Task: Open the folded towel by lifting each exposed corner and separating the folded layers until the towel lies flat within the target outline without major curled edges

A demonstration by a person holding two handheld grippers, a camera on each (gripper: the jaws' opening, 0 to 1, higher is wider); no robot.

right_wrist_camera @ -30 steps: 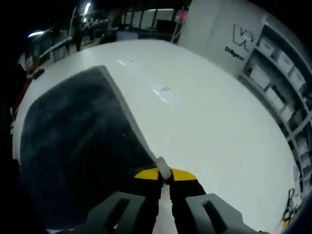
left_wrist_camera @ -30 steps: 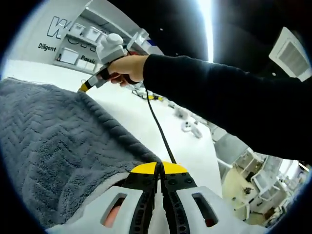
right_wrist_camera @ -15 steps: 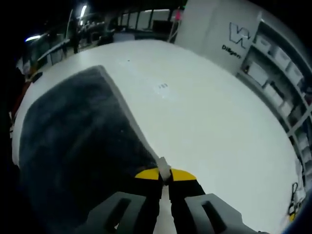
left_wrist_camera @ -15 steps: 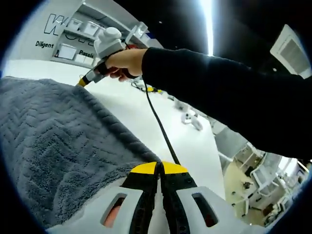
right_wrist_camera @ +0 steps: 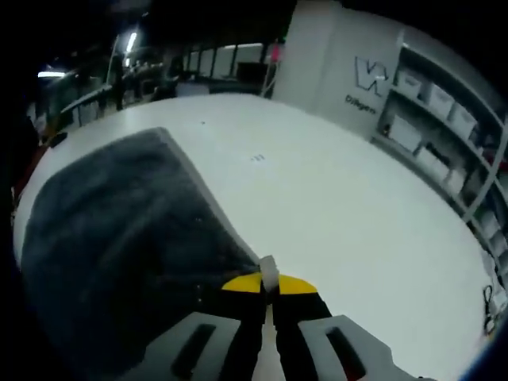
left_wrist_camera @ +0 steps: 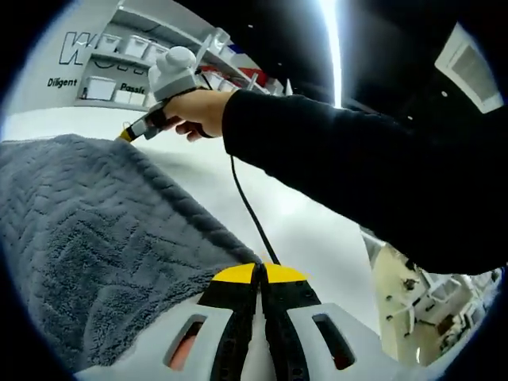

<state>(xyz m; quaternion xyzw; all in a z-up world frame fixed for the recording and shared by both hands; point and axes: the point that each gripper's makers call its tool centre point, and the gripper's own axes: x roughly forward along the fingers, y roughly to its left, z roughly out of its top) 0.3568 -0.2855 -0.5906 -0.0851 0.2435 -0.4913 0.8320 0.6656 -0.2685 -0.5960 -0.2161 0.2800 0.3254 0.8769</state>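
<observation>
A grey towel (left_wrist_camera: 87,238) with a zigzag weave hangs stretched between both grippers above the white table (left_wrist_camera: 309,230). My left gripper (left_wrist_camera: 259,274) is shut on one corner of it at the bottom of the left gripper view. Across that view a hand on a black sleeve holds the right gripper (left_wrist_camera: 127,133), pinching the towel's far corner. In the right gripper view the towel (right_wrist_camera: 119,238) looks dark and spreads to the left, with its pale hem running down to my right gripper (right_wrist_camera: 267,279), which is shut on that corner.
The white table (right_wrist_camera: 349,214) stretches wide to the right of the towel. Shelves with white boxes (right_wrist_camera: 432,143) and a lettered wall stand behind it. A black cable (left_wrist_camera: 250,214) hangs from the right gripper across the left gripper view.
Both grippers have risen a little with the towel held between them, and the views have tilted. The grips have not changed.
</observation>
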